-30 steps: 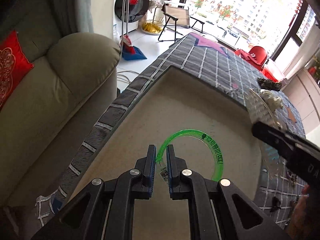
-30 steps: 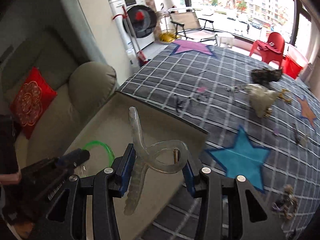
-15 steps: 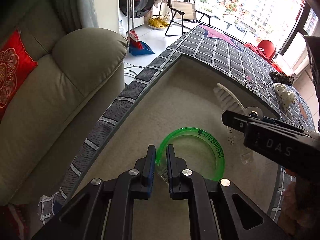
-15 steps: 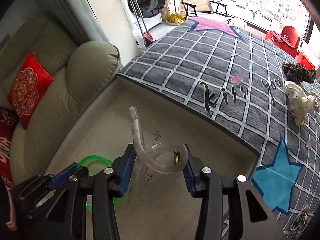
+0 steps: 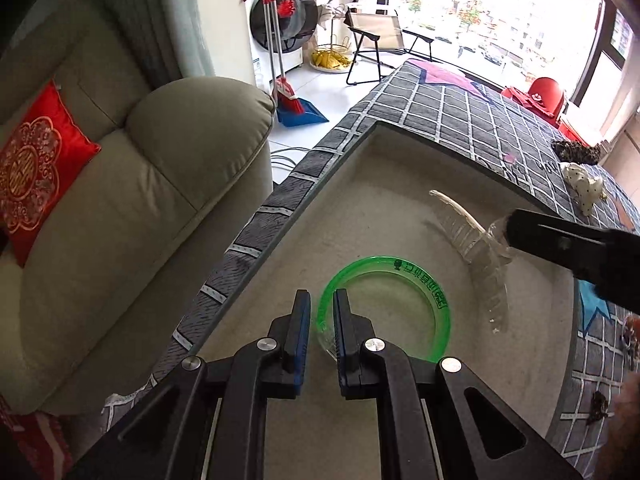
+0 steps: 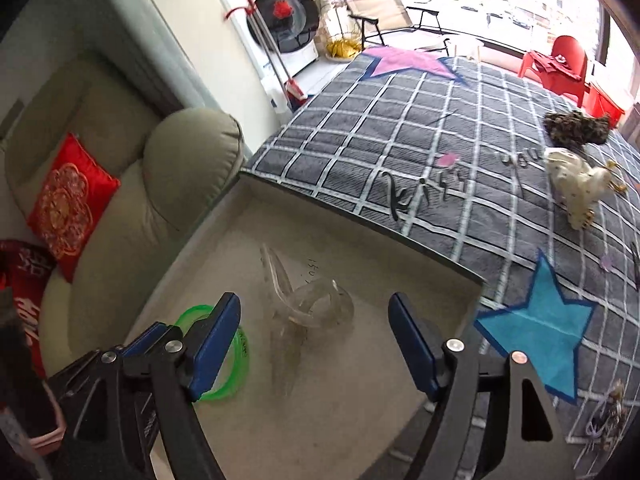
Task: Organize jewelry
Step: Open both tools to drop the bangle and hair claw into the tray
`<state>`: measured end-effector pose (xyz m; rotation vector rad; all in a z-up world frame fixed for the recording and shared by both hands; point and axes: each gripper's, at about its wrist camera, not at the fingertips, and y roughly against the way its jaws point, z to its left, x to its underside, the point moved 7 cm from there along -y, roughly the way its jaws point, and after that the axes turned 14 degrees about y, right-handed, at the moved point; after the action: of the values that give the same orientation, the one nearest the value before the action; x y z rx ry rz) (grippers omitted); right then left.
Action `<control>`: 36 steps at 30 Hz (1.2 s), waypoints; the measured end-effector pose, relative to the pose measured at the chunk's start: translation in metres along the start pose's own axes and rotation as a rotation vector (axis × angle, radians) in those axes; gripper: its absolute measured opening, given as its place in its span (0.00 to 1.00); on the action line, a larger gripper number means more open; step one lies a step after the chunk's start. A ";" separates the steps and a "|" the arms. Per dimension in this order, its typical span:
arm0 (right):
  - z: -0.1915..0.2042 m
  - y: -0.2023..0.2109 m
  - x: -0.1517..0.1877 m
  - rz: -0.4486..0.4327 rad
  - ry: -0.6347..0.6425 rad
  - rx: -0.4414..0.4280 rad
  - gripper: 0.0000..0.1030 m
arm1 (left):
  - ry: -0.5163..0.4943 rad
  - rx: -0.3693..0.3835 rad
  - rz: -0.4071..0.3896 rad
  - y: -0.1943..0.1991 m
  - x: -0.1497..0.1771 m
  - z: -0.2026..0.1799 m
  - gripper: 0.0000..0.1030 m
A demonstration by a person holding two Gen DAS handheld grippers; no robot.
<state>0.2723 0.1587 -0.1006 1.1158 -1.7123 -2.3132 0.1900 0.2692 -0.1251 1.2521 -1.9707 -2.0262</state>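
A beige tray (image 5: 372,208) (image 6: 360,420) lies on the bed. In it is a green bangle (image 5: 400,276) (image 6: 236,364). My left gripper (image 5: 322,312) is shut on the bangle's near rim, which rests on the tray floor. A clear plastic hair clip (image 6: 304,308) (image 5: 476,252) lies in the tray, blurred. My right gripper (image 6: 314,332) is open and empty just above the clip; its finger (image 5: 560,240) shows in the left wrist view.
The grey checked bedspread (image 6: 440,140) carries a white dotted bow (image 6: 576,188), a dark scrunchie (image 6: 576,128) and small jewelry pieces (image 6: 608,412) at the right. A beige sofa (image 5: 120,200) with a red cushion (image 5: 36,164) stands left of the bed.
My right gripper moved over the tray, opened and let go of the clear hair clip, which now lies in the tray. My left gripper stayed shut on the green bangle.
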 end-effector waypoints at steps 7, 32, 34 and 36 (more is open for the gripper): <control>-0.005 0.030 0.032 -0.007 0.002 0.089 0.77 | -0.023 -0.001 0.008 0.000 0.006 0.000 0.85; -0.016 0.097 0.139 0.001 -0.063 0.148 0.93 | -0.139 0.058 -0.060 0.057 0.037 -0.021 1.00; -0.018 0.103 0.149 -0.004 -0.071 0.144 0.97 | -0.154 0.068 -0.052 0.062 0.045 -0.027 1.00; -0.020 0.108 0.157 -0.012 -0.083 0.141 1.00 | -0.167 0.084 -0.041 0.066 0.053 -0.033 1.00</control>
<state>0.1291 0.0312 -0.0913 1.0674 -1.9303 -2.3078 0.1406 0.2011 -0.0907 1.1832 -2.1403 -2.1541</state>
